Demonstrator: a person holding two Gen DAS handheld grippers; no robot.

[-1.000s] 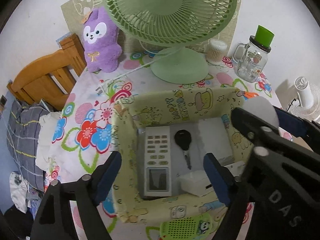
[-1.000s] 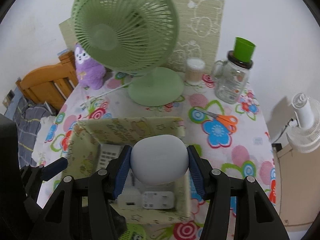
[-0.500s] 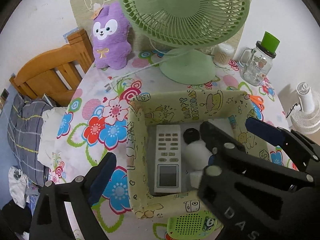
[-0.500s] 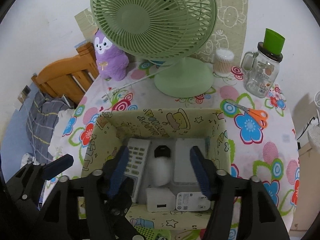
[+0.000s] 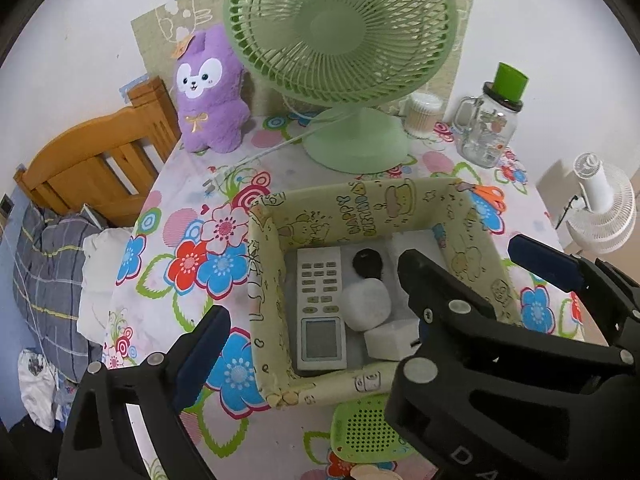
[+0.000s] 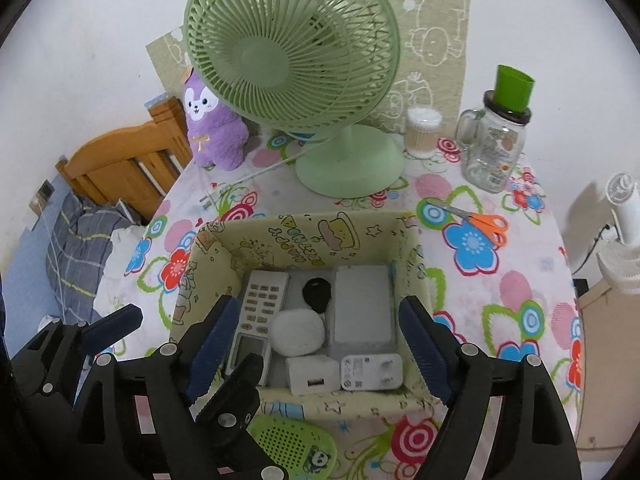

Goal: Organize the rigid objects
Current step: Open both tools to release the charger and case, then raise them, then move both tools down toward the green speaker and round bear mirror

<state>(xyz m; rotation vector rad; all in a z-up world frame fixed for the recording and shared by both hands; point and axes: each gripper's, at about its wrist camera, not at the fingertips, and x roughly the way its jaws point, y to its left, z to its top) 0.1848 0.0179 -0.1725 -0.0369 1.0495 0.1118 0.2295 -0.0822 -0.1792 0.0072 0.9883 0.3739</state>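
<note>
1. One round counter (image 6: 520,300), covered in a bright flower-print cloth, carries everything.
2. Tall pale green plastic desk fan (image 6: 296,52) stands at the counter's far side, a purple plush rabbit (image 6: 214,128) to its left and a clear glass jar with a green cap (image 6: 496,148) to its right.
3. Yellow-green cartoon-print fabric box (image 6: 312,232) sits near the counter's front edge.
4. Right tool (image 6: 316,344) hovers above the box; its blue-padded jaws are opening, nothing pressed between them.
5. Left tool (image 5: 360,332) hangs wide apart and empty, one jaw left of the box.
6. White remote control (image 6: 260,308) lies along the box's left wall.
7. Flat white rectangular block (image 6: 362,304) lies at the right.
8. Smooth white oval case (image 6: 298,332) rests on the box floor between remote and block, touching a black car key (image 6: 317,292) behind it.
9. Two white plug chargers (image 6: 344,372) lie side by side at the front wall.
</note>
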